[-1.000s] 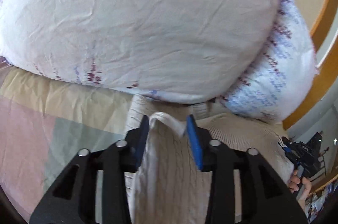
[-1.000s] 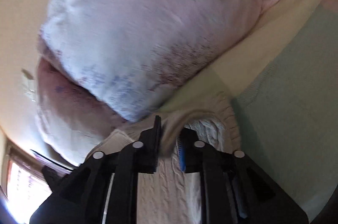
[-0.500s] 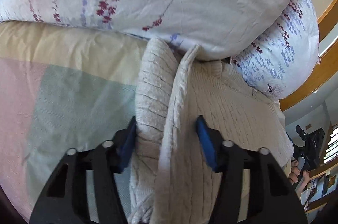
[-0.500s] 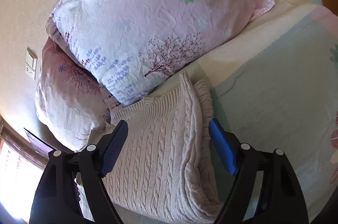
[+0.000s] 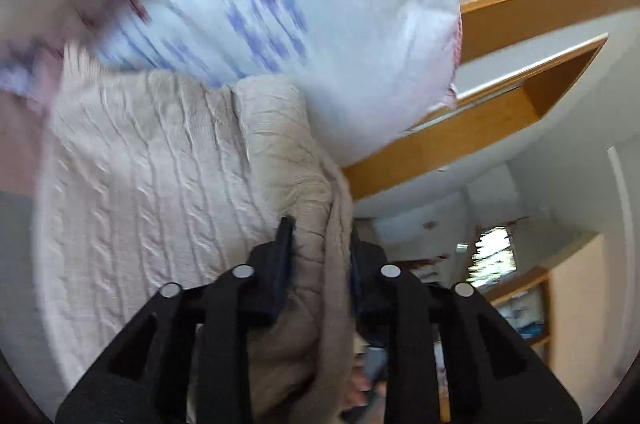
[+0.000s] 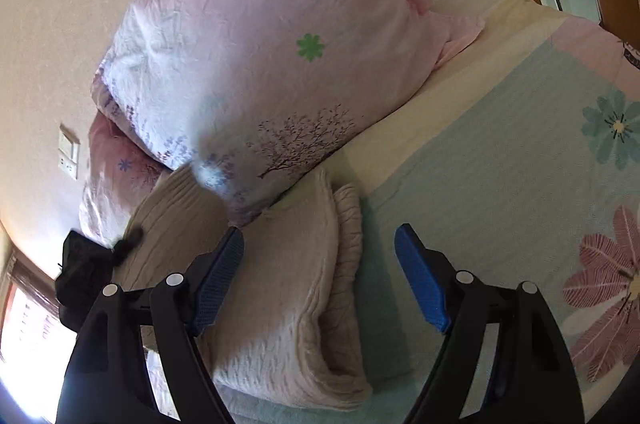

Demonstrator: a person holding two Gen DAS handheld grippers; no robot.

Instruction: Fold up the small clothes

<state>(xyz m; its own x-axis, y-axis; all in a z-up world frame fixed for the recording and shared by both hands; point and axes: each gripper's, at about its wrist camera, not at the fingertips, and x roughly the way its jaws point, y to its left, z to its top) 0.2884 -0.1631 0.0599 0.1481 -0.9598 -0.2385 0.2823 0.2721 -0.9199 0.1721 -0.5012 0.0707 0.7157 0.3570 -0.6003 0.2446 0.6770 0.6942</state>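
A cream cable-knit sweater (image 5: 160,192) lies folded on the bed against the pillows. My left gripper (image 5: 320,236) is shut on the sweater's right-hand edge, with a thick fold of knit pinched between its fingers. In the right wrist view the sweater (image 6: 280,288) lies folded with a rolled edge on its right side. My right gripper (image 6: 320,256) is wide open and empty, hovering over the sweater's near part. The left gripper (image 6: 86,264) shows as a dark shape at the sweater's far left edge.
Two floral pillows (image 6: 260,64) lean on the wall behind the sweater; one (image 5: 300,4) touches its far edge. The bedspread (image 6: 500,164) with flower prints stretches to the right. A wooden bed frame (image 5: 460,136) and the room floor lie beyond the bed's edge.
My left gripper has swung to the sweater's other edge and shut on a fold of it. My right gripper let go earlier and stays wide open, slightly lower over the sweater.
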